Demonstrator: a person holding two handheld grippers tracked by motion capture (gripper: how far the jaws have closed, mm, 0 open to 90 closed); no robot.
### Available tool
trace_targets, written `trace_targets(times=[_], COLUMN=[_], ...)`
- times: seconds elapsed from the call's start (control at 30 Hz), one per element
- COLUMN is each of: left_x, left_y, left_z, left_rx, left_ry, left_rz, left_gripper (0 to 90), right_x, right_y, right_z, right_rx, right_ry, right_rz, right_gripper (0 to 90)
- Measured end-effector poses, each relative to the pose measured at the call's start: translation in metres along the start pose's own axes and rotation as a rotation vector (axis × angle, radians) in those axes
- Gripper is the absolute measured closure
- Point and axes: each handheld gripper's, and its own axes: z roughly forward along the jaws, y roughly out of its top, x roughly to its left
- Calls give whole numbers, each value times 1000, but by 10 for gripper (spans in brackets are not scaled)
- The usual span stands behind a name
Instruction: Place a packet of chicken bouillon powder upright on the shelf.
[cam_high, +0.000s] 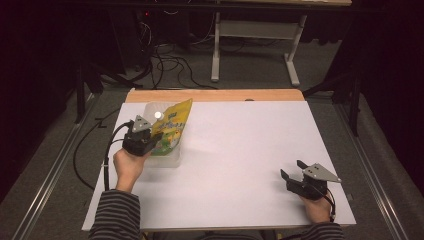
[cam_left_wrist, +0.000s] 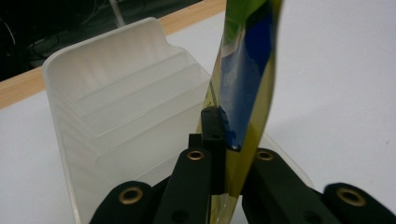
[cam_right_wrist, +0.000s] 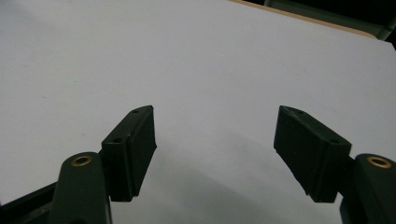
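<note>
Left gripper (cam_high: 143, 137) clamped on the lower edge of the pouch (cam_high: 172, 125), jaws pinched tight so the flat pack stands upright, apparently to slot between the bin's ribs. Pouch sits in or just over the clear bin (cam_high: 170, 159) at the table's (cam_high: 240, 150) far left; how deep, unclear. Bin's tall back wall (cam_left_wrist: 107, 60) is close on one side, open table on the other. Right gripper (cam_high: 295, 176) rests near the front-right corner, jaws wide, empty, well apart from the bin.
</note>
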Motion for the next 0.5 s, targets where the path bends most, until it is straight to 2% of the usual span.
trace_targets(times=[0.1, 0.23, 0.33, 0.37, 0.5], left_x=[7, 8, 8, 11, 14], left_y=[-7, -11, -13, -14, -20], left_z=[-1, -5, -7, -9, -13], left_rx=[-20, 1, -9, -11, -22], left_ry=[-27, -18, -13, -6, -6], left_rz=[-46, -25, -41, -60, -89], left_gripper=[900, 879, 834, 830, 814], right_x=[0, 0, 0, 0, -3], right_y=[0, 0, 0, 0, 0], right_z=[-1, 0, 1, 0, -1], right_rx=[1, 5, 6, 2, -5], right_ry=[-2, 1, 1, -2, 1], right_rz=[10, 4, 5, 3, 24], right_gripper=[300, 300, 300, 299, 298])
